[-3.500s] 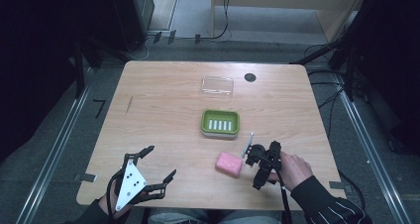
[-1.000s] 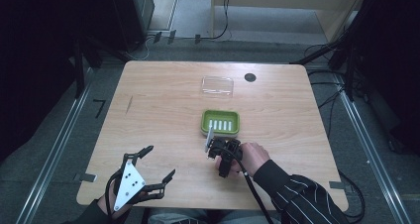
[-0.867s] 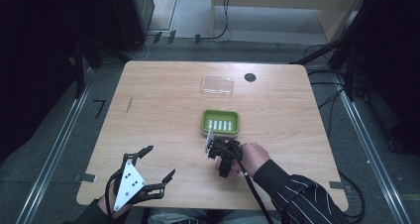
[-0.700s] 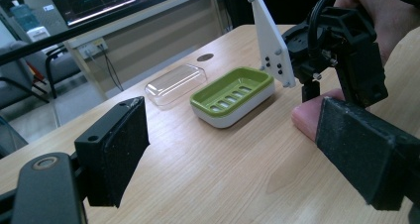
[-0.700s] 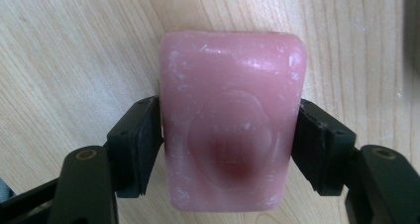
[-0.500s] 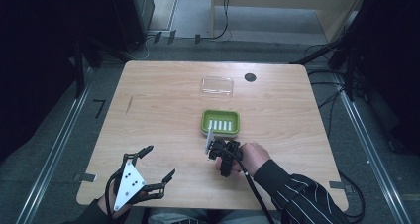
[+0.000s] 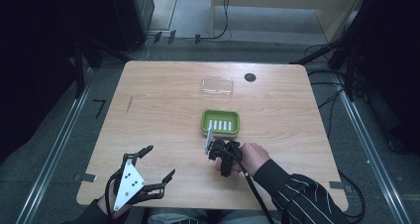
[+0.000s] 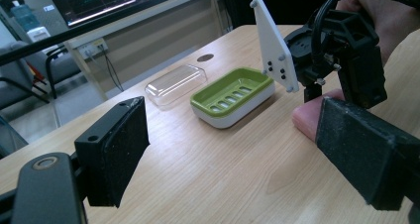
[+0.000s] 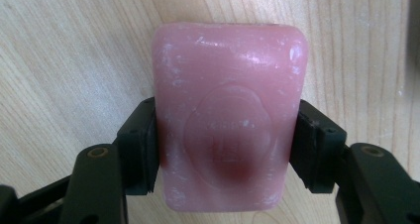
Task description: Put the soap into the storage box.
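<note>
At the near left corner of the wooden table (image 7: 163,110), the left gripper (image 7: 157,172) rests in the person's left hand (image 7: 106,206) with its jaws spread wide apart and nothing between them; the left gripper view shows its two black pads (image 8: 116,149) well separated over bare wood. Toward the middle of the table, a clear plastic lid (image 7: 217,85) lies on the far side, with a small dark round hole (image 7: 250,77) in the tabletop just to its right. Nearer the person sits a green soap dish (image 7: 220,122) with a white base and slotted floor, empty. Just in front of that dish, the right gripper (image 9: 225,149) points down at the table in the person's right hand (image 7: 252,157), a striped sleeve (image 7: 302,196) behind it. Its jaws are pressed against the two long sides of a pink bar of soap (image 9: 228,110), which lies flat on the wood beside the dish, not in it; a round stamped mark shows on the bar's top face.
</note>
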Motion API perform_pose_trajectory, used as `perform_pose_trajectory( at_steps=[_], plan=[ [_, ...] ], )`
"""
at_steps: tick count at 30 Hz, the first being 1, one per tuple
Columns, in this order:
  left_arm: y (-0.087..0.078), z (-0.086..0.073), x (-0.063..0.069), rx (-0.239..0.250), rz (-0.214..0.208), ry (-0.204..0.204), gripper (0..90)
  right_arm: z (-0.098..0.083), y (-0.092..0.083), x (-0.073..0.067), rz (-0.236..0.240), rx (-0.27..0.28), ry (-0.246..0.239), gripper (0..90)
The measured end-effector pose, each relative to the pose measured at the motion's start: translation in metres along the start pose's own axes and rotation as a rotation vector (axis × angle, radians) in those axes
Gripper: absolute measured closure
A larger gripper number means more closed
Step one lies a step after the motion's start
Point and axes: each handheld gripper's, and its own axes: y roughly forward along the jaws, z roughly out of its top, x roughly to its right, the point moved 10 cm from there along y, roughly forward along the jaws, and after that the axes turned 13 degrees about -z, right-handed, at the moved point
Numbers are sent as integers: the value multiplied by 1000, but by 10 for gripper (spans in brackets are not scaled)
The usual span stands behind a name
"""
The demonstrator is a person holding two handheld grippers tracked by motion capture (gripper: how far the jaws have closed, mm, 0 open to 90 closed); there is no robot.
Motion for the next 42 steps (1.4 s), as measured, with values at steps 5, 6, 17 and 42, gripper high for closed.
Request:
perform_pose_trajectory(
  at_steps=[5,6,17,42],
  plan=[
    [0,0,0,0,0,-1,137,0,-3,0,-2,3,1,386],
    [0,0,0,0,0,-1,137,0,-3,0,-1,7,2,386],
    [0,0,0,1,0,-1,137,-2,-11,5,-1,21,15,387],
    [0,0,0,1,-1,-2,137,-19,-14,22,-13,21,51,387]
  ],
)
